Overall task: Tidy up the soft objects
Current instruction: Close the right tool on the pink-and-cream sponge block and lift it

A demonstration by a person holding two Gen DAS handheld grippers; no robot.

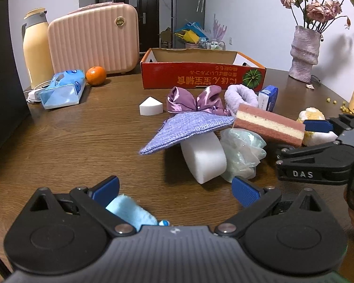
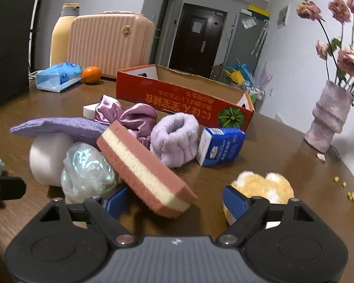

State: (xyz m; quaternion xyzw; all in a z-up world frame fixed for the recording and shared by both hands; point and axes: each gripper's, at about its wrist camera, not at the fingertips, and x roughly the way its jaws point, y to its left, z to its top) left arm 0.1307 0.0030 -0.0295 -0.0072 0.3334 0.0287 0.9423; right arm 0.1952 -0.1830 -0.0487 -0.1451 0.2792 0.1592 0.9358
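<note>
My left tongs hover low over the brown surface, tilted down, blue pads spread wide apart with a scrap of pale blue fleece lying against the left pad, not clamped. My right tongs angle down at the pile, jaws apart with the near end of the pink-and-cream sponge between them; the pads do not press it. The sponge leans tilted on an iridescent plastic wad beside a white foam block, which props up a lilac woven pouch. Behind sit a satin bow, a fluffy lilac band and a small blue carton. A yellow-and-white plush touches my right pad. The red cardboard box stands open beyond the pile. The left half of the surface lies bare up to the tissue pack and orange.
</note>
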